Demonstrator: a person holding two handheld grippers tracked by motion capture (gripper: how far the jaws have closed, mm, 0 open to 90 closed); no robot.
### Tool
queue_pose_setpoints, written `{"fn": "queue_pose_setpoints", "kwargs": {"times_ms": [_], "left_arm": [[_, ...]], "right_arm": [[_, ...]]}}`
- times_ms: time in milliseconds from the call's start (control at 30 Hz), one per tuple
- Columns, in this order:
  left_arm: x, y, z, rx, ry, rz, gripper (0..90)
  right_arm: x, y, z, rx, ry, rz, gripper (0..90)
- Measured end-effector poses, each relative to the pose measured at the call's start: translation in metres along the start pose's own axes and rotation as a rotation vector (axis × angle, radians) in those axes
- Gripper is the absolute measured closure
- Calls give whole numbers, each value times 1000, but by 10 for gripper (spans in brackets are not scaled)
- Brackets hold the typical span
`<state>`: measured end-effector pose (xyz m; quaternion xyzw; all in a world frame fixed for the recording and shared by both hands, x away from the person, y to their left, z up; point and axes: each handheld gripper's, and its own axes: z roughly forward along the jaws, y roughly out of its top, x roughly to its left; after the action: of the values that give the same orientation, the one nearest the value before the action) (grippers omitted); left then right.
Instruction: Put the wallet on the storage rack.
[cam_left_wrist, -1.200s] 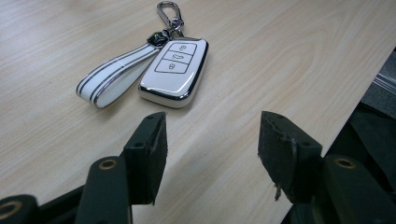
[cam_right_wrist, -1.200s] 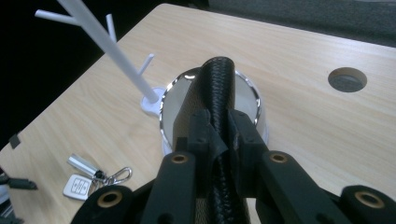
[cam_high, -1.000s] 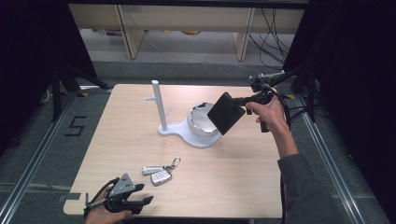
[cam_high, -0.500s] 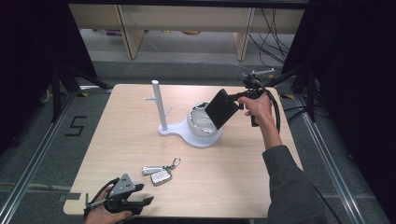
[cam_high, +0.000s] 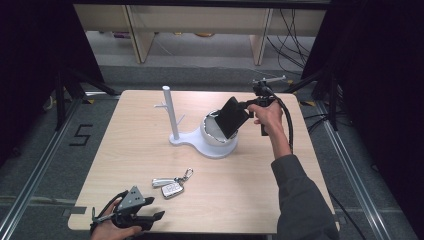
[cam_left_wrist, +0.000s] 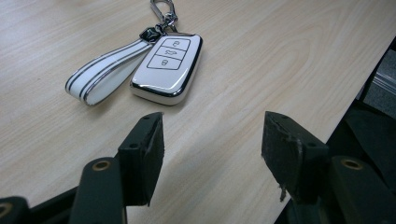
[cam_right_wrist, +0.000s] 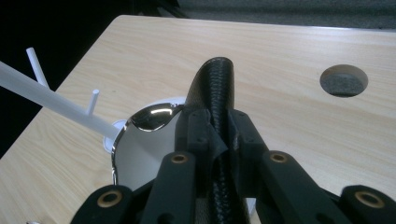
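A: What is the right gripper (cam_high: 248, 106) holding?

B: A black wallet (cam_high: 232, 117) with a woven, carbon-like texture. The jaws are clamped tight on one edge of it, and in the right gripper view that wallet (cam_right_wrist: 215, 98) stands up between the two black jaws.

A: Where does the wallet sit?

B: In the air over the far right part of the wooden table (cam_high: 250, 190), tilted, just above the shiny round bowl (cam_high: 214, 131) on the white stand (cam_high: 175, 122). I cannot tell if it touches the bowl's rim.

A: And the left gripper (cam_high: 150, 216)?

B: Low at the near left corner of the table. Its jaws have just been opening and stand apart with nothing between them.

A: Anything close to it?

B: A white car key fob (cam_left_wrist: 167, 67) with a looped strap (cam_left_wrist: 102, 74) lies flat on the table just ahead of its fingertips (cam_left_wrist: 149, 140), not touching them.
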<state>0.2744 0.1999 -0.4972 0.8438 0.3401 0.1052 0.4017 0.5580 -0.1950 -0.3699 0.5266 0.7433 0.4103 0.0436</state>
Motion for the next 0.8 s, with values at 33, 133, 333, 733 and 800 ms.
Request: {"fn": "queue_pose_setpoints", "kwargs": {"times_ms": [33, 133, 333, 733, 800], "left_arm": [[0, 0, 0, 6, -3, 8, 391], [0, 0, 0, 4, -3, 7, 391], [-1, 0, 1, 8, -7, 5, 391], [-2, -1, 4, 10, -13, 15, 391], [-2, -1, 3, 12, -13, 22, 391]], "right_arm": [[1, -1, 2, -3, -3, -8, 807], [1, -1, 4, -1, -2, -18, 807], [2, -6, 9, 11, -2, 2, 806], [5, -18, 22, 30, 6, -10, 789], [6, -18, 21, 28, 5, -1, 766]]}}
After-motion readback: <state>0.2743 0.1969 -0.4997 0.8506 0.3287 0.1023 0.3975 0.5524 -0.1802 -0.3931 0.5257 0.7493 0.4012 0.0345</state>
